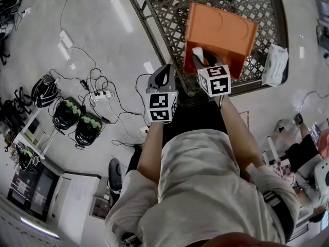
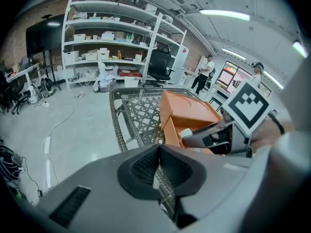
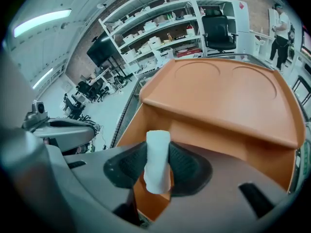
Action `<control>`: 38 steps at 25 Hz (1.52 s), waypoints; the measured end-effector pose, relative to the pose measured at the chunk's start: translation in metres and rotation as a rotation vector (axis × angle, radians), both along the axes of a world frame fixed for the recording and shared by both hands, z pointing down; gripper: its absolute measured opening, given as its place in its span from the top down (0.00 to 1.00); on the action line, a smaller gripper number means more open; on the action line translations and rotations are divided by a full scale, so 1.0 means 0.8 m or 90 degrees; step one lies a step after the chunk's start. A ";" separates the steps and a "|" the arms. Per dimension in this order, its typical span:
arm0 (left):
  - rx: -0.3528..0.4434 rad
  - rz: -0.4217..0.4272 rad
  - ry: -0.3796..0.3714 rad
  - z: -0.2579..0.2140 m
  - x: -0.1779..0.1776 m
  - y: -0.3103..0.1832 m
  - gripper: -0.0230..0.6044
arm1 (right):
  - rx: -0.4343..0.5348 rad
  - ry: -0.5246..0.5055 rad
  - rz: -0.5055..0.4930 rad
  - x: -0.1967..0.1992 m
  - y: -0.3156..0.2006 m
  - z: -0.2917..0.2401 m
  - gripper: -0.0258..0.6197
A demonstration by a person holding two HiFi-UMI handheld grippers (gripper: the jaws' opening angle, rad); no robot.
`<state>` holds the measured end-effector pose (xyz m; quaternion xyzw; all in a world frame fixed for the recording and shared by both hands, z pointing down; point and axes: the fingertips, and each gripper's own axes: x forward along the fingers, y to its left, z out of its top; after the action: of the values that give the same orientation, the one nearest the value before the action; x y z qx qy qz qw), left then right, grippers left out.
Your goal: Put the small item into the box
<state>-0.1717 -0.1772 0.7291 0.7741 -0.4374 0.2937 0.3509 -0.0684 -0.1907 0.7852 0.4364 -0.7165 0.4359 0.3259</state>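
Observation:
An orange box (image 1: pixel 221 30) with its opening facing me lies in a metal mesh cart (image 1: pixel 164 14). My right gripper (image 1: pixel 201 60) is at the box's near rim, shut on a small white item (image 1: pixel 197 54). In the right gripper view the item (image 3: pixel 157 161) stands upright between the pads, right over the box's open mouth (image 3: pixel 218 96). My left gripper (image 1: pixel 163 77) hangs over the cart's near left edge, shut with nothing in it. In the left gripper view its pads (image 2: pixel 146 166) meet, and the box (image 2: pixel 187 113) and the right gripper (image 2: pixel 214 137) lie ahead to the right.
A white packet (image 1: pixel 275 63) hangs on the cart's right edge. Cables and a power strip (image 1: pixel 100 94) and black-green bags (image 1: pixel 77 120) lie on the floor at left. A seated person (image 1: pixel 303 148) is at right. Shelves (image 2: pixel 112 42) and an office chair (image 2: pixel 158 67) stand beyond the cart.

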 end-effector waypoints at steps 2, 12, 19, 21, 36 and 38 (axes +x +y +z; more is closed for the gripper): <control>-0.002 -0.002 -0.001 0.002 -0.002 0.003 0.95 | -0.004 0.002 -0.002 -0.001 0.001 0.003 0.76; -0.004 -0.004 -0.004 0.001 -0.013 0.007 0.95 | -0.009 0.011 -0.003 -0.008 -0.001 0.006 0.76; -0.006 -0.008 -0.002 0.001 -0.017 0.011 0.95 | -0.019 0.021 0.000 -0.005 -0.001 0.009 0.74; -0.004 -0.010 -0.003 0.000 -0.019 0.012 0.95 | -0.019 0.021 0.001 -0.007 -0.002 0.010 0.71; 0.062 0.019 0.042 -0.079 -0.017 0.003 0.95 | 0.056 0.024 0.027 0.002 0.009 -0.087 0.67; 0.072 0.037 0.054 -0.093 -0.010 0.004 0.95 | 0.073 0.024 0.040 0.005 0.015 -0.108 0.67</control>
<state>-0.1795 -0.1740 0.6549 0.8171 -0.4152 0.2453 0.3159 -0.0647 -0.1789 0.6990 0.4851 -0.7199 0.3956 0.2998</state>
